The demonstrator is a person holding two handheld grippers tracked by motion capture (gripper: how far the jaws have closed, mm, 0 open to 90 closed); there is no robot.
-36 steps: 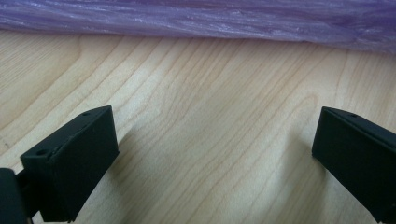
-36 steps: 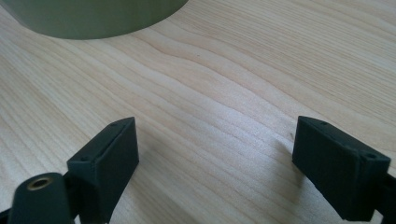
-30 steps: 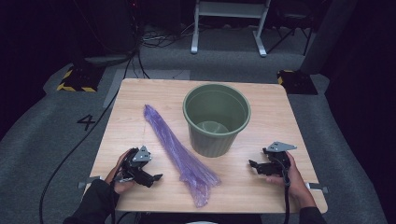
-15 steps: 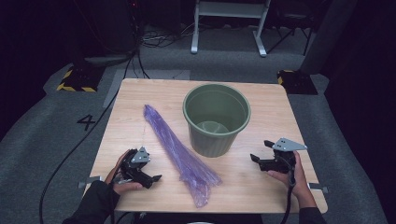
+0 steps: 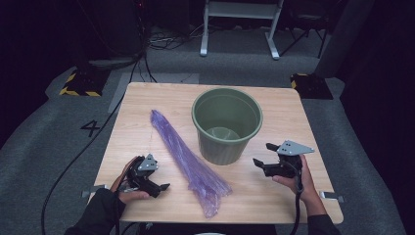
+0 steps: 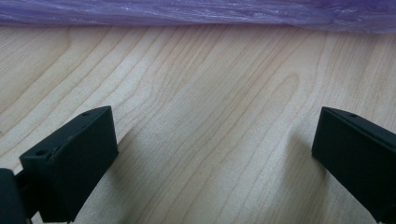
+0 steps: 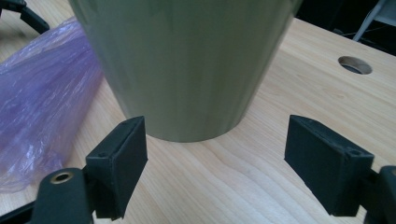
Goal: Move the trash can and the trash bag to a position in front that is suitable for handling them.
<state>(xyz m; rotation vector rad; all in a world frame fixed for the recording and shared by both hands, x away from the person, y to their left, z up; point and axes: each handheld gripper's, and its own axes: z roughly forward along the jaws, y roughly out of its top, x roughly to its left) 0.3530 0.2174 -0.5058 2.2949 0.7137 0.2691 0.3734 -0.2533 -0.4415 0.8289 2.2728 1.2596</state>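
Note:
A green plastic bin (image 5: 227, 125) stands upright on the wooden table (image 5: 147, 107), right of centre. A long purple plastic bag (image 5: 188, 161) lies flat to its left, running toward the front edge. My left gripper (image 5: 159, 182) rests on the table at the front left, open, and points at the bag (image 6: 196, 11); between its jaws (image 6: 215, 126) is only bare wood. My right gripper (image 5: 262, 153) hovers at the bin's right, open, facing the bin's base (image 7: 182, 60). Its jaws (image 7: 217, 135) have just been closing slightly, with nothing between them.
A round hole (image 7: 355, 64) is cut in the tabletop beyond the bin. Metal brackets (image 5: 333, 197) stick out at the table's front corners. Behind the table, on the grey floor, are a white stand (image 5: 240, 24), cables and striped blocks (image 5: 78, 83).
My right hand has lifted its gripper off the table and carried it slightly toward the bin. The left gripper, the bag and the bin have not moved.

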